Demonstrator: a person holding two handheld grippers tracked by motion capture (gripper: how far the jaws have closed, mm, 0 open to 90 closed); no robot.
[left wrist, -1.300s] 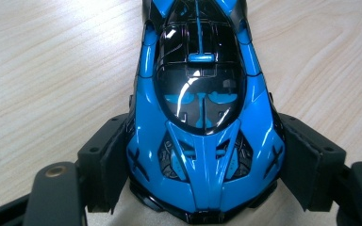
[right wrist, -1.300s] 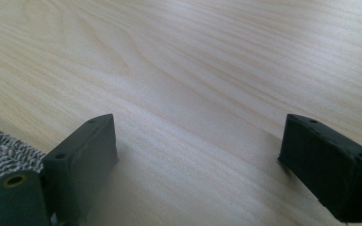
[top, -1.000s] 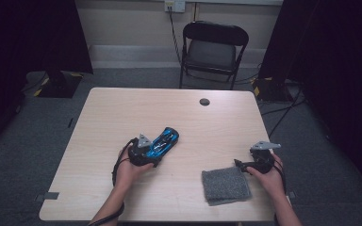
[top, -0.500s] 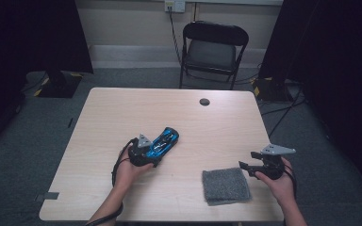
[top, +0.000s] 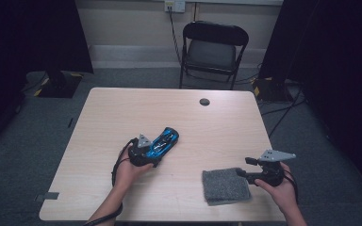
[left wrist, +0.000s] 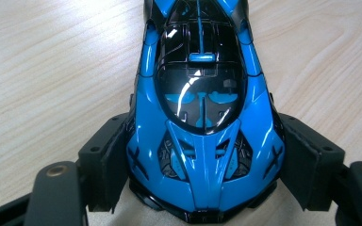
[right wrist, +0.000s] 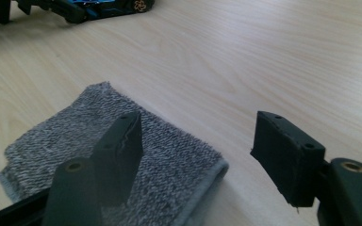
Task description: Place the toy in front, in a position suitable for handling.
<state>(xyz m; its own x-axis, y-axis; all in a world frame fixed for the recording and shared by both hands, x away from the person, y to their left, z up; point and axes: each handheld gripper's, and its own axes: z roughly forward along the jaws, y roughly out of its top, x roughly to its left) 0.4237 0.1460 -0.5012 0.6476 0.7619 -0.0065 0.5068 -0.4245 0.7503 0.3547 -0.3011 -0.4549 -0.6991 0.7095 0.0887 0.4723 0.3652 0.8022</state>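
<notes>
In the high view, a pale wooden table [top: 122,108] stood before a black folding chair [top: 213,49] at its far side. The left gripper [top: 156,151] lay left of centre with a blue toy car [top: 164,141] between its jaws, the car's far end pointing toward the far right. At the near right edge the right gripper [top: 243,167] was held just off the right side of a folded grey cloth [top: 226,186], pointing left toward it. A small dark round fitting [top: 204,101] sat in the tabletop at the far side.

In the left gripper view, the car [left wrist: 202,108] ran away from the camera on the table, and both black pads pressed against its flanks at the near end, so the grip was firm on the wide body.

In the right gripper view, the jaws stood apart with nothing between them; they had just been closing partway. The cloth [right wrist: 75,141] lay flat on the table behind and below the left jaw, not pinched. The car [right wrist: 108,7] and the other gripper sat at the far left.

Judging from this, the car was secured, while the cloth was yet to be picked up; any wiping of the car had not begun.
</notes>
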